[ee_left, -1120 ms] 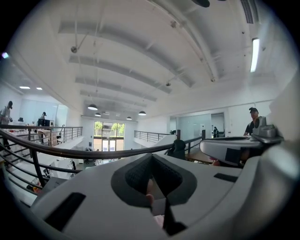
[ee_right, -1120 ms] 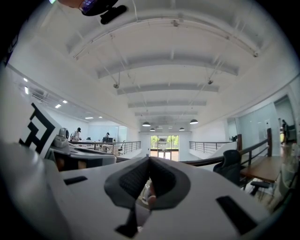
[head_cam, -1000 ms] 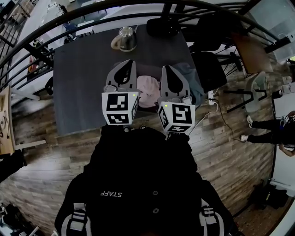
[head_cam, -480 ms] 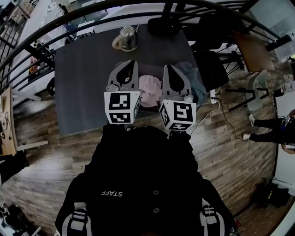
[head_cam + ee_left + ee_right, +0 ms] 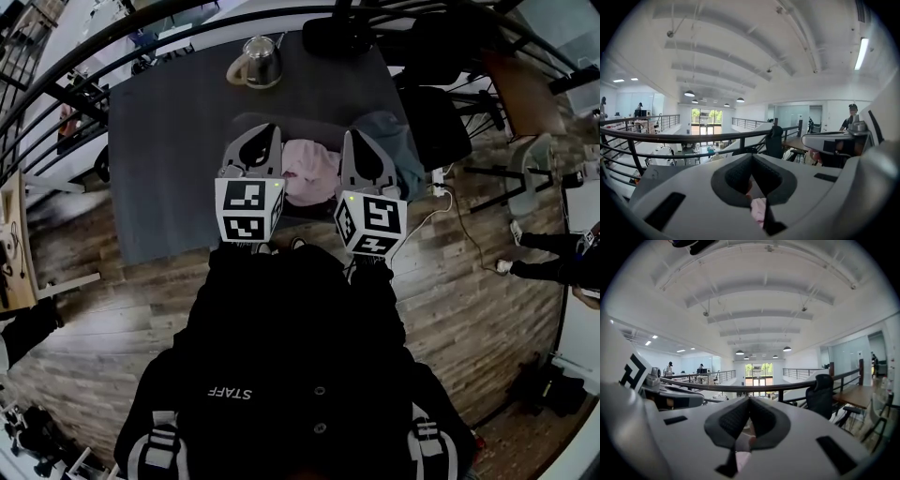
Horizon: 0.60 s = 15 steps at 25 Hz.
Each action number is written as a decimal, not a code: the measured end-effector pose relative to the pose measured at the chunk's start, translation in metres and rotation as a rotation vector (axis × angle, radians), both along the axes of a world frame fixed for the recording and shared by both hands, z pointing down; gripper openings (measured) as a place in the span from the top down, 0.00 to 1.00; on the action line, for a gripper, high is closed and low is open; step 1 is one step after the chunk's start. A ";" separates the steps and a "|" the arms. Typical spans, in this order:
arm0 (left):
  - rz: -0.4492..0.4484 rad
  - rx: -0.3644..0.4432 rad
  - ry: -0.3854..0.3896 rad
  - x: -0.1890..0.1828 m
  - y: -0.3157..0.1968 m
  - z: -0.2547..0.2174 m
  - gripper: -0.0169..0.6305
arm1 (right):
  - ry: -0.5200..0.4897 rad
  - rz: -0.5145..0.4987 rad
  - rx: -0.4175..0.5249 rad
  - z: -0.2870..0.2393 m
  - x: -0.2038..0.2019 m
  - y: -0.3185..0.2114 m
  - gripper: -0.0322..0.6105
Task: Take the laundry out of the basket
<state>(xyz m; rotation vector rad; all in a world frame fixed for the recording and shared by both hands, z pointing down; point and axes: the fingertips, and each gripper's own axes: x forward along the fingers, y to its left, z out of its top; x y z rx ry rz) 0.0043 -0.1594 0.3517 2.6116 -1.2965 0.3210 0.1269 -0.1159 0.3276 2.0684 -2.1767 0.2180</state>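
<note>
laundry (image 5: 309,173): soft, crumpled pink cloth heaped in the dark, round-edged basket (image 5: 291,127) on a matte grey table (image 5: 159,159). a bunched blue-grey garment (image 5: 398,159) lies at the basket's right edge. the left gripper (image 5: 265,129) and right gripper (image 5: 352,137), smooth grey shells with ribbed dark pads, hover over the basket on either side of the pink heap, both clenched and holding nothing.

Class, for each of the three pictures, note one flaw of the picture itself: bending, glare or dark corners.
Head view: the fisheye lens curves the floor boards around the centre. Left gripper view: the strip light is blown out white, and the railing bows. Right gripper view: black corners ring the picture, and the far windows glare.
</note>
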 end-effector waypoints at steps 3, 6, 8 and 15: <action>0.018 -0.072 -0.034 0.003 -0.002 0.028 0.97 | -0.017 0.008 -0.071 0.026 0.007 -0.003 0.93; 0.040 -0.156 -0.083 0.005 -0.004 0.062 0.97 | -0.036 0.012 -0.163 0.058 0.011 -0.002 0.93; 0.037 -0.200 -0.105 0.003 -0.007 0.082 0.97 | -0.049 0.013 -0.222 0.079 0.014 -0.002 0.93; 0.089 -0.348 -0.204 0.016 -0.016 0.149 0.97 | -0.130 0.003 -0.418 0.151 0.014 -0.006 0.93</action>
